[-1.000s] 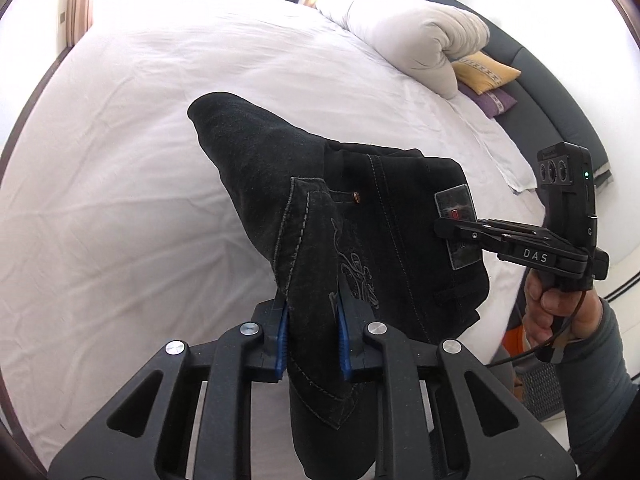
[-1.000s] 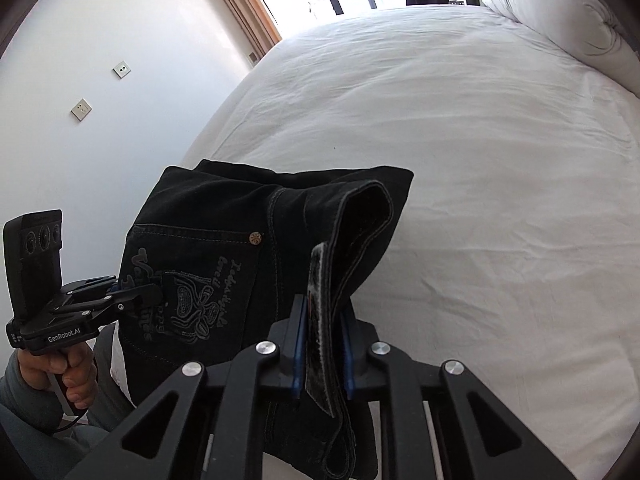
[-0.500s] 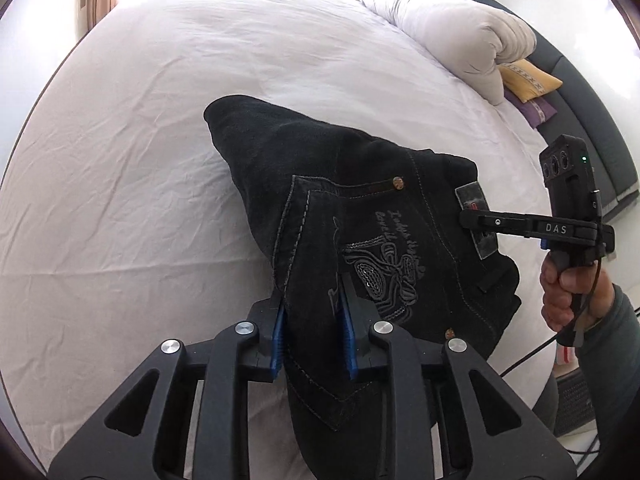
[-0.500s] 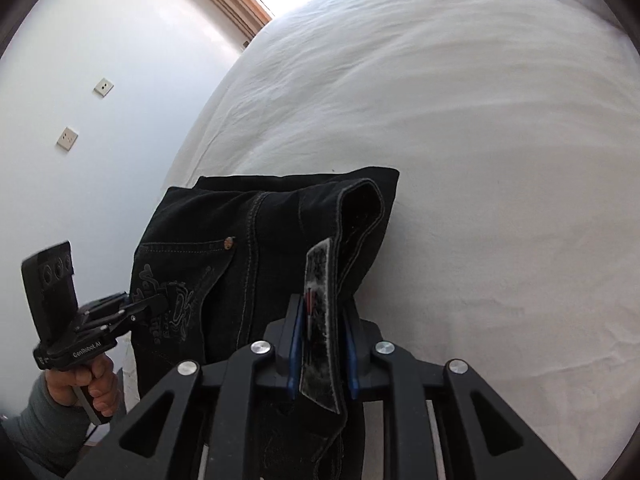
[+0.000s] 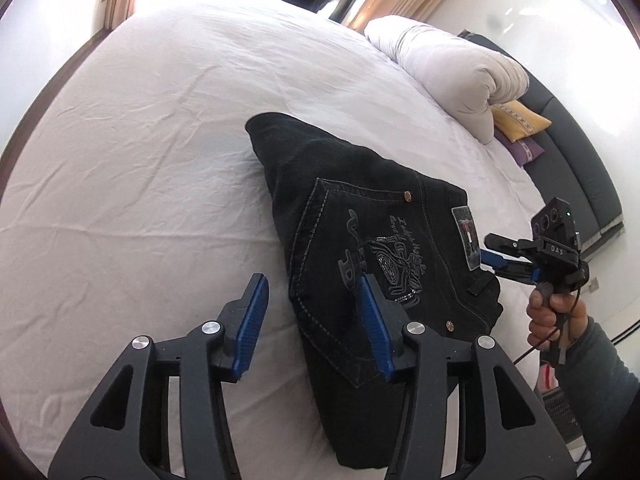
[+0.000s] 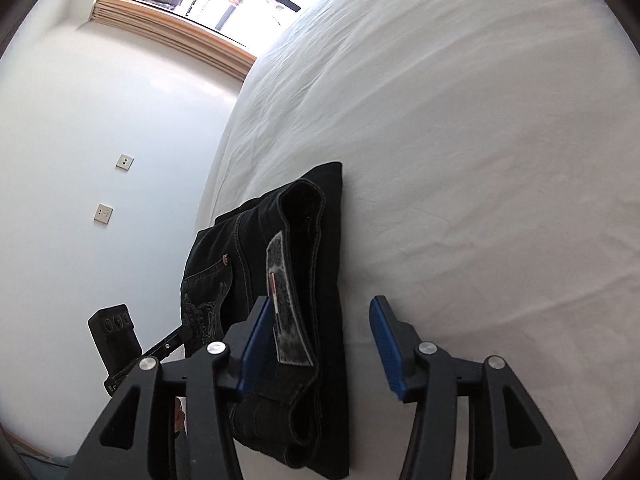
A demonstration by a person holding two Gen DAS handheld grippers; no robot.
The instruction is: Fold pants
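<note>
Left wrist view shows the black pants (image 5: 372, 248) lying folded on the white bed (image 5: 140, 160), close to its near edge, back pocket and waistband label facing up. The left gripper (image 5: 316, 320) has its jaws opening; the seam edge of the pants sits between the blue pads but neither pad presses on it. The right gripper (image 5: 494, 254), held in a hand (image 5: 554, 312) at the waistband side, is likewise opening, and in its own view the waistband (image 6: 296, 300) lies between the spread pads (one pad close beside the label, not clamping). I judge this the release after laying the fold down. Next, both grippers would need to draw back clear of the cloth without dragging it, then perhaps smooth or fold once more.
</note>
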